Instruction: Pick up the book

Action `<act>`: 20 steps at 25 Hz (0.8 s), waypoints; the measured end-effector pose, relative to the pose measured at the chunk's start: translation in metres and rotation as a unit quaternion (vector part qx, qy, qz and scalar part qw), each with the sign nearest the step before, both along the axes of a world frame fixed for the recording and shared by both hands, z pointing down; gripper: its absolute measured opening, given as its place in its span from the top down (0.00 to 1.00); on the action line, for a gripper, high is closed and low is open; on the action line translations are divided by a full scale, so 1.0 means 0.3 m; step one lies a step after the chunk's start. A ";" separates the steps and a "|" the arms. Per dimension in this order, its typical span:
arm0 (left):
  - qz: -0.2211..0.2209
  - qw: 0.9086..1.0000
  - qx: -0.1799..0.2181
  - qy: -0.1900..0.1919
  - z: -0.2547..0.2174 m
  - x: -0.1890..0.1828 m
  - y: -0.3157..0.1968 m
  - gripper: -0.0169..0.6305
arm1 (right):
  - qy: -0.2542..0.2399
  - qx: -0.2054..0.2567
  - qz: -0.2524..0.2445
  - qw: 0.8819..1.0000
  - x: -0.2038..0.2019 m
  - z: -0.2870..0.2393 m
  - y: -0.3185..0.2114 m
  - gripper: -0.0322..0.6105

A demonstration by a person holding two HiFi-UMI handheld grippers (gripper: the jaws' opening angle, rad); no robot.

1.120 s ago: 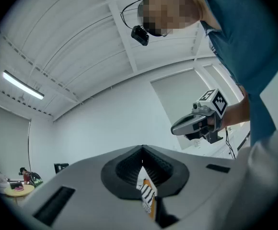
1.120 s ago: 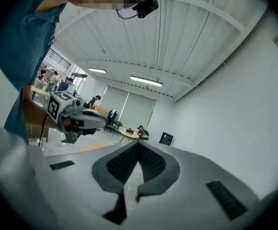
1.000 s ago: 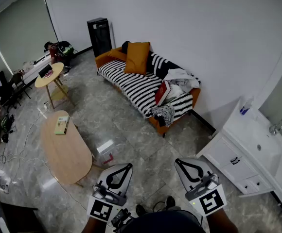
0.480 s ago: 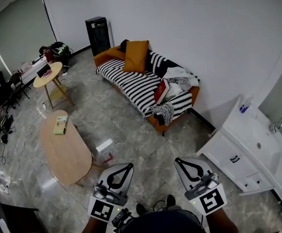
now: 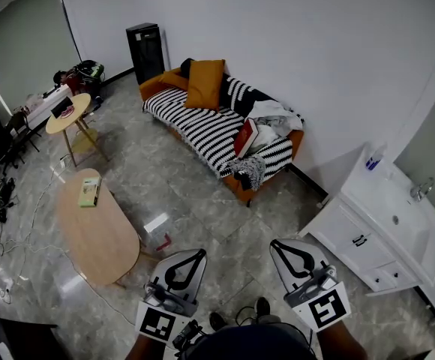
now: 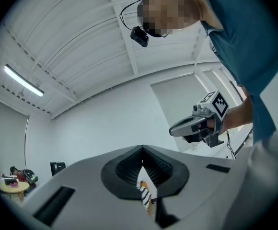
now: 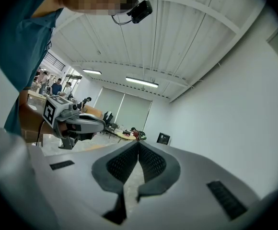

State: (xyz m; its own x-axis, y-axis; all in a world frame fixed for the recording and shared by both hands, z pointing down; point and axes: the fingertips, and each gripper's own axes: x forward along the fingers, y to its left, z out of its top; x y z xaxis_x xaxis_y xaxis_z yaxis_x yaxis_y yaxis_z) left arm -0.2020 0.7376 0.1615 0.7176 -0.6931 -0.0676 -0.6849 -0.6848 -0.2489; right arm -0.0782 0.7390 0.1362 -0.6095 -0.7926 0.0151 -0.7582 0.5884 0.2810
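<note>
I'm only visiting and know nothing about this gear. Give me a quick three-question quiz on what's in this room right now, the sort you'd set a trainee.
1. True or false: the left hand-held gripper and the right hand-held gripper both have their jaws together with nothing between them.
2. Where does the pale green book lie? A: on the oval wooden table. B: on the floor. C: in a gripper.
3. What colour is the cushion leaning against the back of the striped sofa?

Key: 1 true. 2 A. 3 orange.
</note>
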 end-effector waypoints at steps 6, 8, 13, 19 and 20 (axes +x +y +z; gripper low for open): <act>0.016 1.000 0.003 0.002 -0.012 -0.018 0.020 0.97 | -0.002 0.009 0.015 1.000 -0.021 -0.021 0.032 0.93; 0.020 1.000 0.005 0.006 -0.012 -0.010 0.027 0.97 | 0.001 0.009 0.019 1.000 -0.014 -0.016 0.046 0.93; 0.022 1.000 0.008 0.004 -0.012 0.013 0.031 0.97 | -0.001 0.010 0.022 1.000 0.018 -0.004 0.054 0.93; 0.011 1.000 0.005 0.001 -0.023 0.086 0.004 0.97 | -0.010 0.008 0.015 1.000 0.099 -0.014 0.007 0.93; 0.009 1.000 0.005 -0.004 -0.021 0.106 -0.003 0.97 | -0.012 0.009 0.012 1.000 0.117 -0.013 -0.004 0.93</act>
